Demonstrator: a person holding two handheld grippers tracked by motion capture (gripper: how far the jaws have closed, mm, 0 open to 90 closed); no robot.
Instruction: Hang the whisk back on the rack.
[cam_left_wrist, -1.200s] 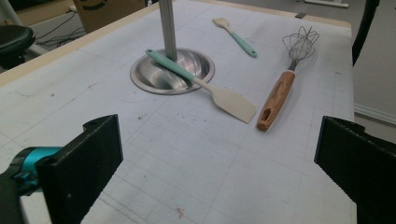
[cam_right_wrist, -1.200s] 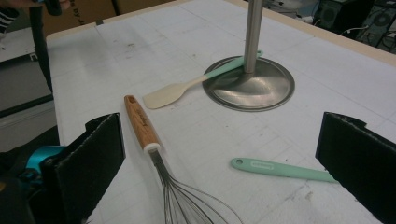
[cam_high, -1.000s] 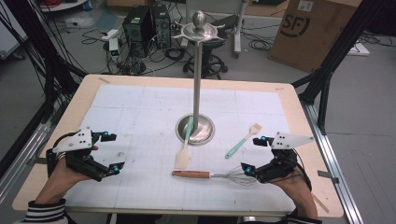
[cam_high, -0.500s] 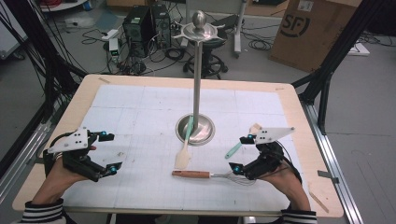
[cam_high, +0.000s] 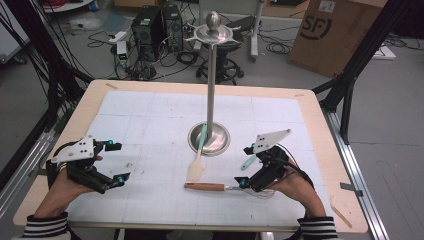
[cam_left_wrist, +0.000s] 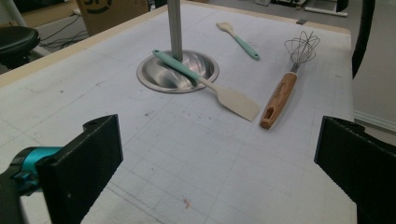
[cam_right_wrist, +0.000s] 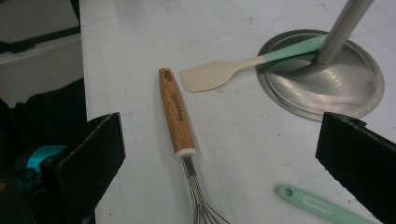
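Note:
A wooden-handled whisk (cam_high: 205, 187) lies on the white mat near the front edge. My right gripper (cam_high: 245, 166) stands open just over its wire end, with the handle (cam_right_wrist: 176, 112) lying between the wide jaws in the right gripper view. A cream spatula (cam_high: 196, 167) with a teal handle leans on the round base (cam_high: 220, 145) of a tall metal stand. A second teal-handled spatula (cam_high: 248, 162) is partly hidden behind the right gripper. My left gripper (cam_high: 119, 162) is open at the front left, holding nothing, and faces the whisk (cam_left_wrist: 280, 98) and spatula (cam_left_wrist: 236, 100).
The stand's pole (cam_high: 211, 85) rises from the table's middle to a small dish with a ball (cam_high: 213, 32) on top. The wooden table edge (cam_high: 325, 150) frames the mat. Black frame posts, cables and a cardboard box (cam_high: 335, 30) lie beyond the table.
My right gripper has moved left, from the table's right side to above the whisk's wire end. The left gripper has barely shifted.

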